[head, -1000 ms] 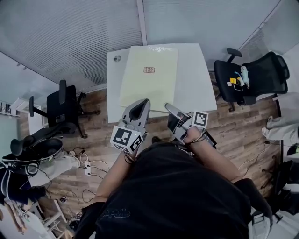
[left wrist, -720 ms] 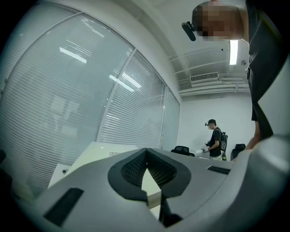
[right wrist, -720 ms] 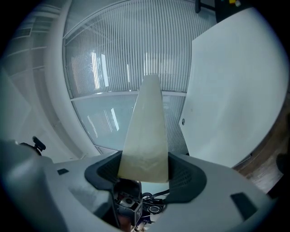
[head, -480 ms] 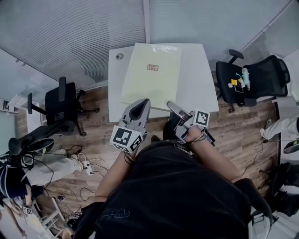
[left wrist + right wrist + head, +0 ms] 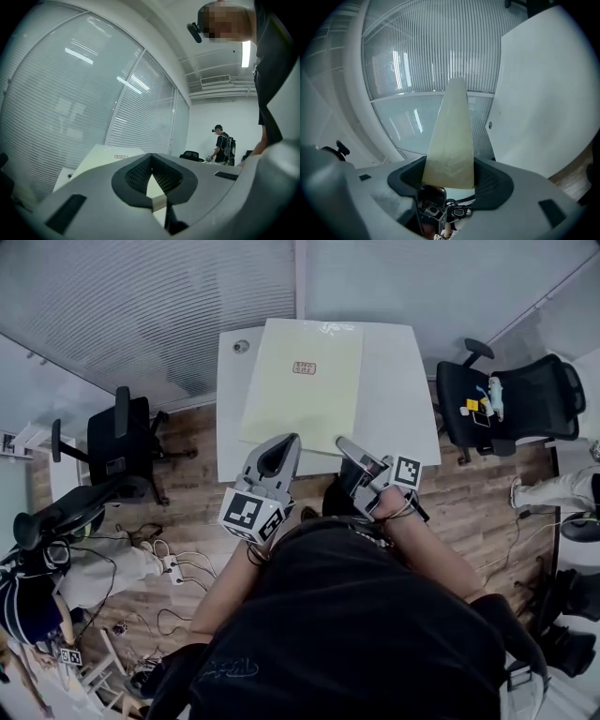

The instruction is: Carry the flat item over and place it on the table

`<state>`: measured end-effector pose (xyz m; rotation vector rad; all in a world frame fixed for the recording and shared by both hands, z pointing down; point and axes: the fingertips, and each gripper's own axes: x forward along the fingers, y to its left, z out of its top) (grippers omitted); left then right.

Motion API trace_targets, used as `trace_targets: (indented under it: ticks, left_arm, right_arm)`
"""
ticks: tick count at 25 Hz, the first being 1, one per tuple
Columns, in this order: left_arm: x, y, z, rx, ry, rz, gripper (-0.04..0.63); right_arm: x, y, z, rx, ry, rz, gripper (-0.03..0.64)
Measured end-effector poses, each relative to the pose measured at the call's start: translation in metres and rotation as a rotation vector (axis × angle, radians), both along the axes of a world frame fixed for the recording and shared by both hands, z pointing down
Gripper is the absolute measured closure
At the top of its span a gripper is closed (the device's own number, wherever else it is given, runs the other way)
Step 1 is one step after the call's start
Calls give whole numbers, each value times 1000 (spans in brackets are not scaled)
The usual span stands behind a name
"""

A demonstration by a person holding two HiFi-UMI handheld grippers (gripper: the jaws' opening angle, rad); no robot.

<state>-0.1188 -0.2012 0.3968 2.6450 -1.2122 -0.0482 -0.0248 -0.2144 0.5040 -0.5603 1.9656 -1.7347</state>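
White table (image 5: 398, 390), pale sheet (image 5: 302, 395) clenched between fingers of left gripper (image 5: 286, 440), right gripper (image 5: 343, 442)

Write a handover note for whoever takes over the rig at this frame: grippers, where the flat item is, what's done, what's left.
Left gripper: shut on the near edge of the pale yellow sheet.
Right gripper: shut on the same edge, further right.
Sheet: held over the white table. The right gripper view shows a gap between sheet and tabletop, so it appears not to lie flat yet.
Done: sheet brought to the table.
Left: lower it flat onto the tabletop, open both grippers, back away.
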Motion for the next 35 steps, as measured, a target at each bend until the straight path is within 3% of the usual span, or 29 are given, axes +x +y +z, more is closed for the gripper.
trace_targets:
  ticks: [11,25,35]
  left_arm:
    - [9,-25,5,-13,-5,-11,583]
    - [32,-97,5,-3,-32,-33,583]
    - [54,-148,30,-73,-39,-48,583]
  right_arm:
    - [15,-24,14,-38,0,-4,319]
    - [34,-97,14,-36,14,-37,319]
    - [49,-135,37,-84,26,-100,319]
